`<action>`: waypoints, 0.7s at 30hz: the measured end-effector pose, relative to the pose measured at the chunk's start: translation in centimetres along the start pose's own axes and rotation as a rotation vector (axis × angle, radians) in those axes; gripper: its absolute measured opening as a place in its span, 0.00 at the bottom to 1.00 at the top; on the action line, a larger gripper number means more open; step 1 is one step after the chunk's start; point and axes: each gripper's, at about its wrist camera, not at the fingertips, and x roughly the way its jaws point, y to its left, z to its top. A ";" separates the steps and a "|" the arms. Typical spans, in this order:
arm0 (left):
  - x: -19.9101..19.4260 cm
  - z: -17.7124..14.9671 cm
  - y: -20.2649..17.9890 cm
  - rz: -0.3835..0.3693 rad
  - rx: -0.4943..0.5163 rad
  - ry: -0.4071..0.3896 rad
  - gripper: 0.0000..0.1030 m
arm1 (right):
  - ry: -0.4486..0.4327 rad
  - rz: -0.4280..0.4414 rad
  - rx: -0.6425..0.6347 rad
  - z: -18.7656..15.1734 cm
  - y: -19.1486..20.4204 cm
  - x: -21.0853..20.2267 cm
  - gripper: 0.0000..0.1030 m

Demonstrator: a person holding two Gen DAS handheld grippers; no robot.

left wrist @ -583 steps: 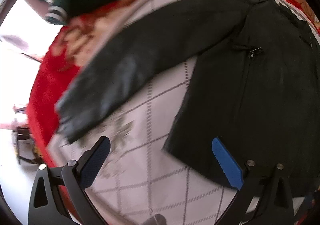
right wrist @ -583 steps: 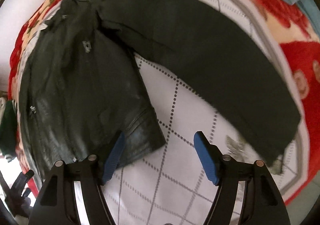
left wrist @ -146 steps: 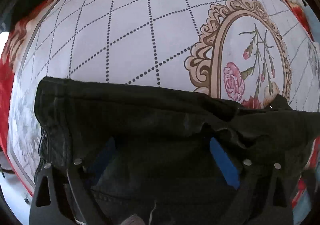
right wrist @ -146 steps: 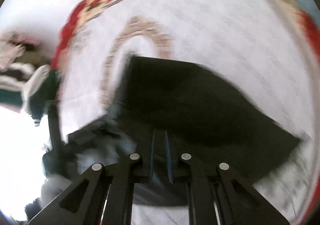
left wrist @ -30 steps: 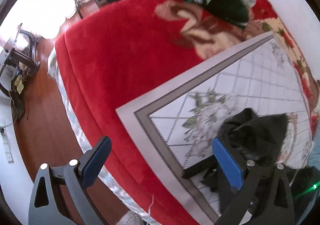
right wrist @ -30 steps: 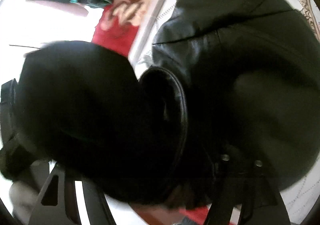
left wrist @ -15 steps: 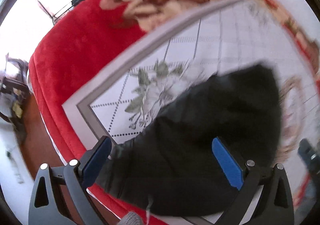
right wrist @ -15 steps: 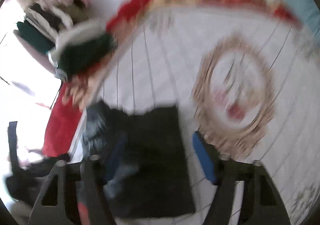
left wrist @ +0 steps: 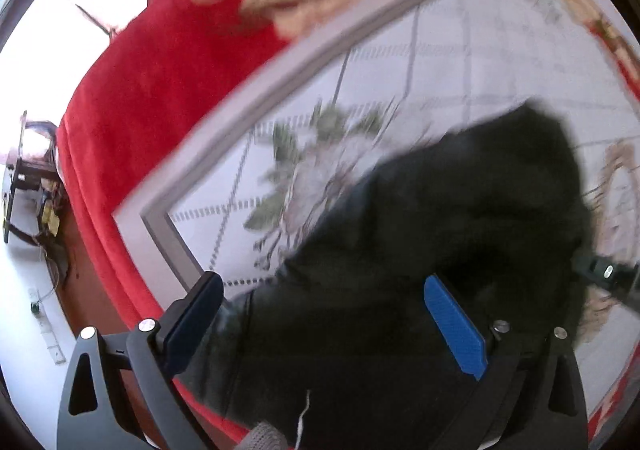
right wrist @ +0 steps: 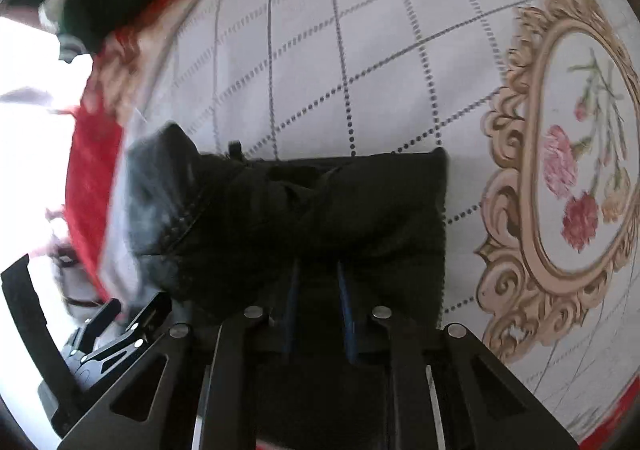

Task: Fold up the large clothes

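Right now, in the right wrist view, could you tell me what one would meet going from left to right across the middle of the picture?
Red blanket border → folded black jacket → white quilted bedcover → ornate gold frame motif → pink and red flowers printed inside it.

The folded black leather-look jacket (right wrist: 320,210) has a faint sheen and a greyed, scuffed patch at its left end. The bed's plush red and white printed blanket (left wrist: 160,98) looks soft and matt. Each tool, left (left wrist: 324,314) and right (right wrist: 318,302), has matt black plastic arms, ribbed blue pads (left wrist: 456,330) and shiny metal screw heads.
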 end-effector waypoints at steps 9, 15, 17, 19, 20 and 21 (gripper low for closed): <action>4.2 5.2 -6.1 0.029 0.109 0.007 1.00 | -0.164 0.041 0.115 -1.5 -4.9 -3.2 0.40; 7.0 6.3 -3.7 -0.058 0.017 0.051 1.00 | -0.126 0.116 0.018 -0.5 -2.0 -1.8 0.37; 7.4 6.4 -3.5 -0.056 0.018 0.047 1.00 | -0.084 0.039 -0.011 0.1 -0.8 0.3 0.38; 7.9 6.6 -3.3 -0.054 0.010 0.052 1.00 | -0.083 0.008 -0.014 0.9 -0.7 2.1 0.38; 8.0 6.6 -3.2 -0.061 0.002 0.056 1.00 | -0.081 0.007 -0.011 1.2 -0.5 2.1 0.38; 8.0 6.7 -2.8 -0.077 -0.014 0.064 1.00 | -0.069 0.002 -0.028 1.3 -0.3 1.9 0.38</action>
